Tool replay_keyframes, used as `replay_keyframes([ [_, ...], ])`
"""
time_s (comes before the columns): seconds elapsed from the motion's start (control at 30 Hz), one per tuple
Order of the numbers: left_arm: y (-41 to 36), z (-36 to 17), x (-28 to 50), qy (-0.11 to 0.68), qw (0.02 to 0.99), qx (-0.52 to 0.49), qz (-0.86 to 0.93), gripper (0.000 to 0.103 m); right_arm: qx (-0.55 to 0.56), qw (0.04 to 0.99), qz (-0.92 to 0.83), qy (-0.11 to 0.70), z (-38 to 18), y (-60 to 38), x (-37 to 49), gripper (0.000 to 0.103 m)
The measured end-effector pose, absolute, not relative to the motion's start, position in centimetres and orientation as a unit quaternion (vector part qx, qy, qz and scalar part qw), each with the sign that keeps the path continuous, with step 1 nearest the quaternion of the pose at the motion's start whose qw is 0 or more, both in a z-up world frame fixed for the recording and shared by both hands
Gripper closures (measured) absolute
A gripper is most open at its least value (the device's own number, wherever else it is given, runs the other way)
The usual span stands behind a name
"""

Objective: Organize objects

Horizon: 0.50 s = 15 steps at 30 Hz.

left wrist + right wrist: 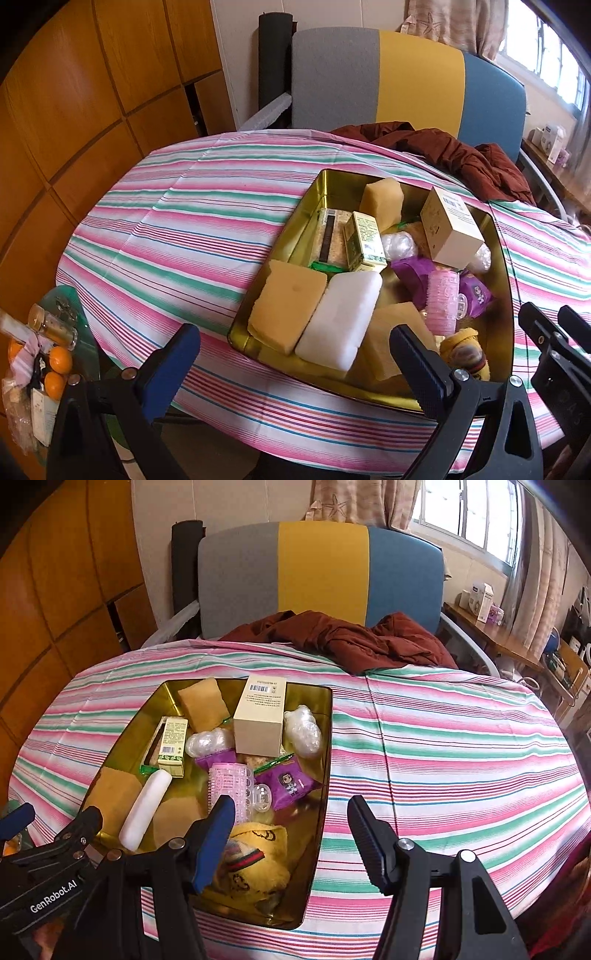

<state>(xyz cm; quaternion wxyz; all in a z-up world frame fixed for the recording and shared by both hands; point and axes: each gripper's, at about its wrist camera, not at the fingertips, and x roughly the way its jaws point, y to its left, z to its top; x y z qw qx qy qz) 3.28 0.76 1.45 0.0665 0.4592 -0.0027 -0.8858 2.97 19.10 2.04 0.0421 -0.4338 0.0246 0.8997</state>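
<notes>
While both grippers' fingers [221, 812] gape empty, the gold tin [327, 738] of sponges just beyond them.

The left gripper [295, 354] is a black plastic frame of triangular, cut-out arms, each carrying a round silver screw head near the finger root; one finger has a smooth blue pad, the other a black ribbed face edged in blue. The right gripper [291, 830] is built alike, with a blue-padded finger nearest the gold tin [325, 716] and a black ribbed finger away from it; silver screws sit on its joints. In the right wrist view, the left gripper's black side, beside the tin's near corner, bears white "GenRobot.AI" lettering and small screws.
</notes>
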Motion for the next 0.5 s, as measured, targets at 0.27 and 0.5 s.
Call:
replay_keyframes([
  [0.27, 0.98, 1.62, 3.44, -0.008, 0.061, 0.458, -0.887, 0.0, -0.433, 0.046, 0.9, 0.025, 1.97, 19.17, 2.98, 0.039],
  [0.5, 0.99, 1.5, 3.31, -0.006, 0.062, 0.463, -0.884, 0.0, -0.434, 0.048, 0.899, 0.025, 1.83, 19.23, 3.0, 0.039],
])
